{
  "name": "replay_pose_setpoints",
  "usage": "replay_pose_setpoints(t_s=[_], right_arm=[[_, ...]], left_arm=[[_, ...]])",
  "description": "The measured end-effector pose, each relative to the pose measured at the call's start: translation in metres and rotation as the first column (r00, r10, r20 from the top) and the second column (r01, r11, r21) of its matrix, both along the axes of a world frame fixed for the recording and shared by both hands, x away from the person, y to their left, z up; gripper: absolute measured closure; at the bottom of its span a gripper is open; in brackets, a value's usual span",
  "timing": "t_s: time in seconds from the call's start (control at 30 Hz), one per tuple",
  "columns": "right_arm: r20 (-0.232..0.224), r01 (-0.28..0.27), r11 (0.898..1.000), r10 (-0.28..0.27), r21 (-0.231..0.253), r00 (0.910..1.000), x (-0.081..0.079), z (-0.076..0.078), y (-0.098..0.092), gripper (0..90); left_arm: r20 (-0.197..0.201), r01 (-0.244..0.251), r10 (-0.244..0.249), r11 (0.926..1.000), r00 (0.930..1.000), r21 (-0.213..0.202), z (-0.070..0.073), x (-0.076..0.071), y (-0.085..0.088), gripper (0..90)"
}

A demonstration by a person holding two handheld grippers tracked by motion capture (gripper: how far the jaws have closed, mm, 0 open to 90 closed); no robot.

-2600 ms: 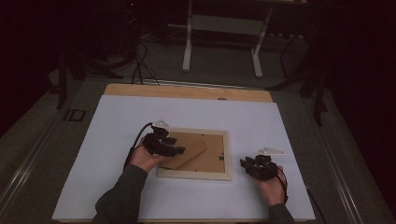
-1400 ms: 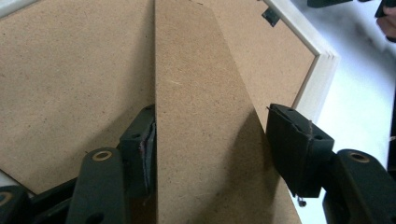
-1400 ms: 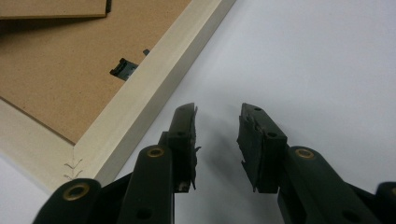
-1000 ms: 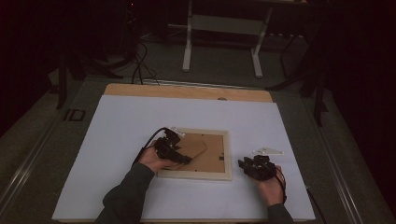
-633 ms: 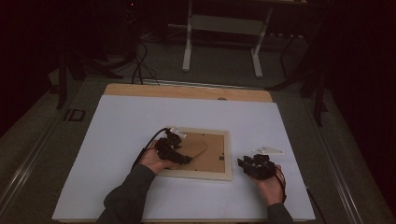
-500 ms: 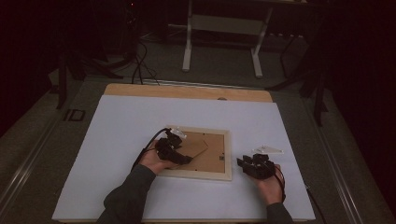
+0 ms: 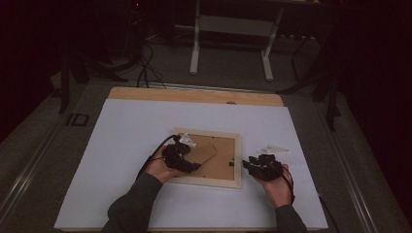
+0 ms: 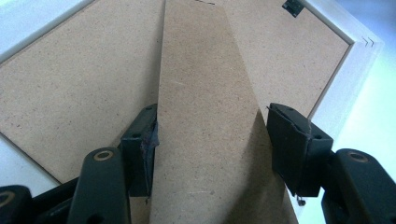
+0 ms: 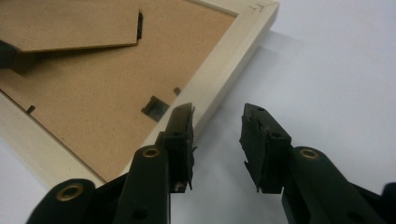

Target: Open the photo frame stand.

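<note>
A pale wooden picture frame (image 7: 208, 180) is seen lying face down on the white table surface (image 7: 121, 131), nearer the front edge than the back edge and slightly right of the middle. Its brown fibreboard backing (image 8: 70, 84) is turned upward, and a small dark metal hanger (image 8: 293, 6) is fixed near one corner of that backing.

A tapered brown fibreboard stand leg (image 8: 208, 116) is hinged to the backing and is raised off it at an angle. The left gripper (image 8: 212, 140) is placed over the frame's left part, and the leg is clasped across its width between the two black jaws: the left pad is pressed against one edge, and the other pad is set against the opposite edge. In the high view this left gripper (image 7: 180, 158) is seen held by a hand in a grey sleeve (image 7: 131, 206).

The right gripper (image 9: 217, 135) is held just beside the frame's right edge. Its jaws are parted, with bare white surface between them, and they have just been opening; nothing is gripped. One jaw is seen over the wooden rail (image 9: 224, 70), while the other is over the table. In the high view the right gripper (image 7: 260, 167) is seen close to the frame's right side, near the front edge.
</note>
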State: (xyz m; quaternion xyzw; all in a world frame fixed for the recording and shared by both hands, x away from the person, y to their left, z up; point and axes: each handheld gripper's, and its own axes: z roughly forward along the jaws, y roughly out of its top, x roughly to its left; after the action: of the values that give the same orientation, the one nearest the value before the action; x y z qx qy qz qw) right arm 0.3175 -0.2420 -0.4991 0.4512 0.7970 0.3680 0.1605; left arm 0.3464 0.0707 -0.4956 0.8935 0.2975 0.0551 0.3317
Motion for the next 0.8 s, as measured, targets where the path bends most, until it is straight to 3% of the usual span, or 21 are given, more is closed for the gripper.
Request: replay_pose_setpoints(t_s=[0.33, 0.53, 0.8], right_arm=[[-0.044, -0.003, 0.998, 0.0, -0.059, 0.999, 0.02, 0.009, 0.009, 61.5], [-0.072, -0.012, 0.999, 0.008, -0.048, 0.9973, 0.029, 0.01, 0.007, 60.2], [-0.112, -0.042, 0.999, 0.043, 0.009, 0.9927, 0.04, 0.011, 0.006, 57.1]], left_arm=[[0.047, -0.003, 0.002, 1.0, 0.9989, 0.008, 0.002, -0.007, -0.001, 39.9], [0.081, -0.005, 0.003, 0.9998, 0.9967, 0.017, 0.003, -0.012, -0.002, 39.9], [0.112, -0.007, 0.006, 0.9999, 0.9937, 0.011, 0.003, -0.017, -0.002, 39.8]])
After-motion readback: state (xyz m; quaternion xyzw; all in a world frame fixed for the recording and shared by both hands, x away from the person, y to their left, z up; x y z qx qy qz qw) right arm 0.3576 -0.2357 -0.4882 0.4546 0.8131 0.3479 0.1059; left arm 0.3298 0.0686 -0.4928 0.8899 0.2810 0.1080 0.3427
